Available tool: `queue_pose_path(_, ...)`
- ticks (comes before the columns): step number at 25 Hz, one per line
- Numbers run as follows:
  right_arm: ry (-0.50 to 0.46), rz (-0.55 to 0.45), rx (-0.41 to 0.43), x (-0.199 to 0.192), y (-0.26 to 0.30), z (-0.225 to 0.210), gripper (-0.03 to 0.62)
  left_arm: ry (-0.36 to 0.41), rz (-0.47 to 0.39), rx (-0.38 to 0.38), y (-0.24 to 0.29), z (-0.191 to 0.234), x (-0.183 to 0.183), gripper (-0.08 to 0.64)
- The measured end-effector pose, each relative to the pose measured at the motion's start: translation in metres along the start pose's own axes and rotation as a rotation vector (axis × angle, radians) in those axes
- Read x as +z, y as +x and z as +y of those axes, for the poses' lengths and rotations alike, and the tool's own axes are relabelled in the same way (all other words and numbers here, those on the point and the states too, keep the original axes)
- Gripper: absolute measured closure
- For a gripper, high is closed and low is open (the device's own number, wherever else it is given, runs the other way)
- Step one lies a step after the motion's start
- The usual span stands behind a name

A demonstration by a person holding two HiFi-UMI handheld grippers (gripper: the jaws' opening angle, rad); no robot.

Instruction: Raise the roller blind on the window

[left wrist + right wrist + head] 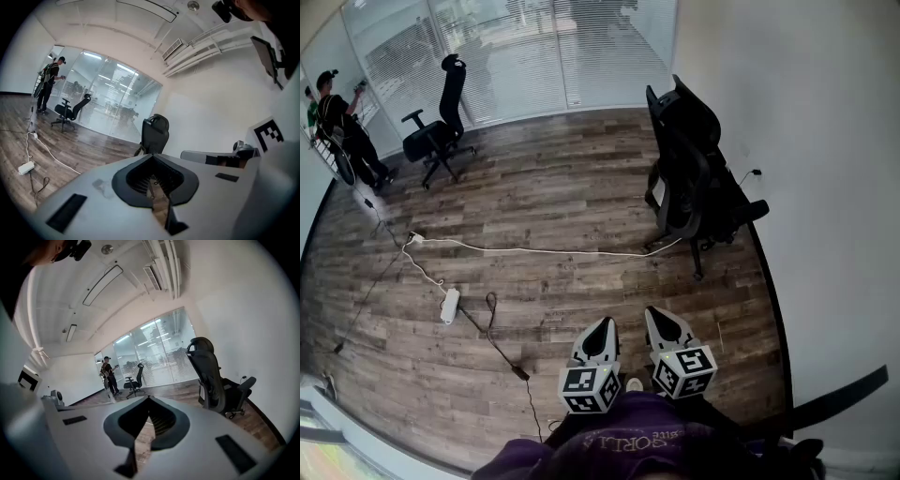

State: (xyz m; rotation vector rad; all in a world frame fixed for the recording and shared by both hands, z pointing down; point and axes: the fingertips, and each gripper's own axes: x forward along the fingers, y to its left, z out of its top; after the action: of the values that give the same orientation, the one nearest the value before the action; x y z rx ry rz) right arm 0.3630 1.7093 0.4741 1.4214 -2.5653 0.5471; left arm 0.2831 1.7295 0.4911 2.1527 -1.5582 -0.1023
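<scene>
Both grippers are held low in front of the person, side by side and pointing out over the wooden floor. My left gripper (601, 325) (152, 155) has its jaws closed tip to tip with nothing between them. My right gripper (657, 315) (149, 397) is likewise shut and empty. A glass wall with slatted blinds (534, 52) (117, 98) (164, 357) stands at the far end of the room, well away from both grippers. No roller blind or pull cord can be made out in any view.
A black office chair (694, 173) (154, 133) (213, 376) stands by the right wall, another chair (441, 131) near the glass. A person (342, 131) stands far left. A white cable (534, 250), a power strip (450, 306) and a black lead (502, 352) lie on the floor.
</scene>
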Motion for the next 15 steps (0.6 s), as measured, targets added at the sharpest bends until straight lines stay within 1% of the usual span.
queue_pose_path(6,0.014,0.032,-0.018,-0.016,-0.004,0.0,0.595,-0.008,0.03,0.005,-0.008,0.001,-0.009,0.56)
queue_pose_path(12,0.018,0.03,-0.007,-0.013,0.005,0.001,0.595,-0.015,0.033,0.009,-0.003,0.007,-0.006,0.559)
queue_pose_path(15,0.035,0.033,-0.015,-0.014,0.009,0.004,0.595,-0.019,0.031,0.013,-0.006,0.013,-0.003,0.56)
